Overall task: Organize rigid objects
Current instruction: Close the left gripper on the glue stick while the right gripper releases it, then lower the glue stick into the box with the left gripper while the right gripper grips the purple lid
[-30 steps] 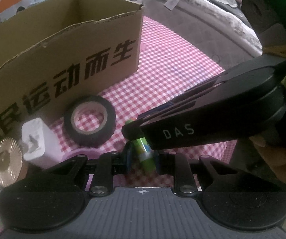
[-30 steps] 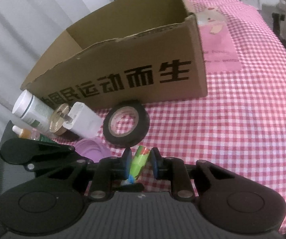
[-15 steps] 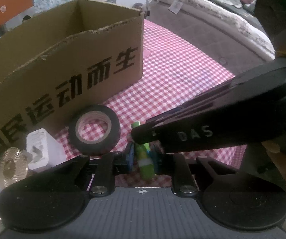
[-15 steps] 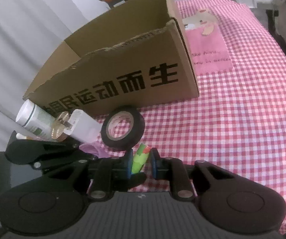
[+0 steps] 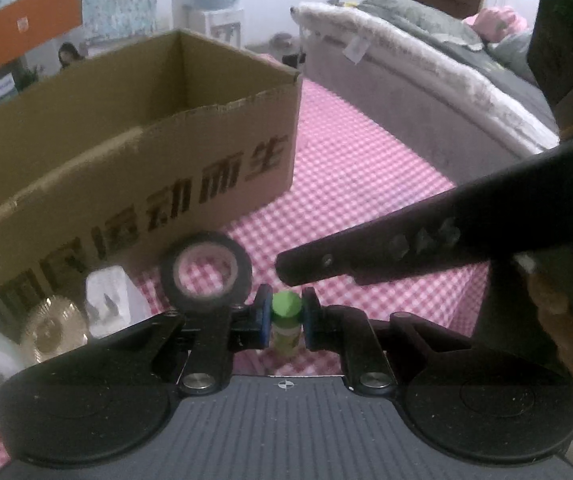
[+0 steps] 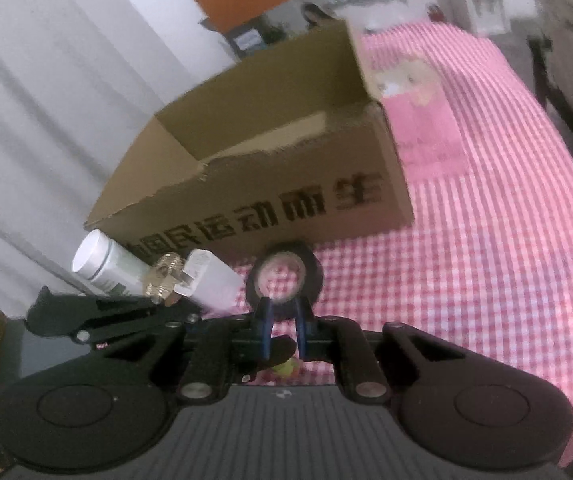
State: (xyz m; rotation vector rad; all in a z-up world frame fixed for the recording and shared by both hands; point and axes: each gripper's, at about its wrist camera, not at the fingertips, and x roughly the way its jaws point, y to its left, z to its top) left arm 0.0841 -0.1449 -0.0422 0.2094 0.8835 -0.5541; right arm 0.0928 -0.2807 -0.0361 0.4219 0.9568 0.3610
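Observation:
A small green-capped tube stands between the blue pads of my left gripper, which is shut on it, cap towards the camera. My right gripper reaches in from the right; its tip hangs just above the tube without touching it. In the right wrist view my right gripper is shut, and the narrow slit between its pads holds nothing. Only a yellow-green bit of the tube shows below them. An open cardboard box stands behind on the pink checked cloth.
A black tape roll lies just in front of the box. Left of it lie a white charger, a gold toothed disc and a white bottle. A grey bed runs along the right.
The right gripper has come off the green tube and risen above it. The tube, once leaning between both grippers, now stands in the left gripper alone. Both cameras tilted up.

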